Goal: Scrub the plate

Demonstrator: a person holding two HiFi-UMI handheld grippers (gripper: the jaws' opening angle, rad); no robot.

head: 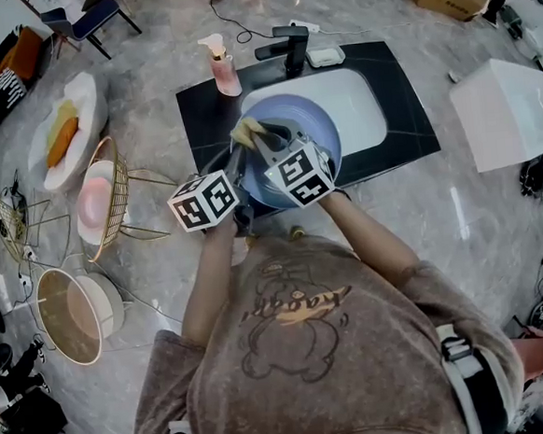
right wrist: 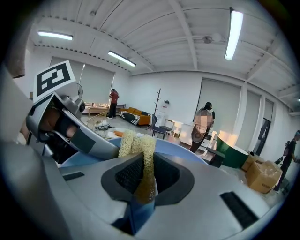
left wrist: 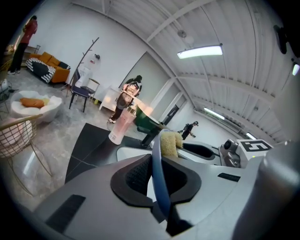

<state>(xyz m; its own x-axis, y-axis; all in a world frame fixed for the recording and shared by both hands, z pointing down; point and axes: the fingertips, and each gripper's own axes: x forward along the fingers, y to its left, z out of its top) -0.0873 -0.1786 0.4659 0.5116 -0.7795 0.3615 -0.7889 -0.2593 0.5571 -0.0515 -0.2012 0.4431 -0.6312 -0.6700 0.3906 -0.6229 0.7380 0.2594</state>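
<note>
Blue plate is held over the sink, its near rim pinched between the pads of the left gripper, whose jaws are pressed onto it. The right gripper is clamped on a yellow sponge. The sponge pokes out past its jaw tips and looks to lie against the plate just ahead of them, close beyond the left gripper's tips.

To scrub well, I judge that the left grip should stay firm so the plate does not pivot in the pads when pushed. The sponge is best pressed flat and swept in overlapping strokes away from the left jaws toward the far rim. Too hard a push could twist the thin rim loose, and too light a one leaves the sponge skating.
</note>
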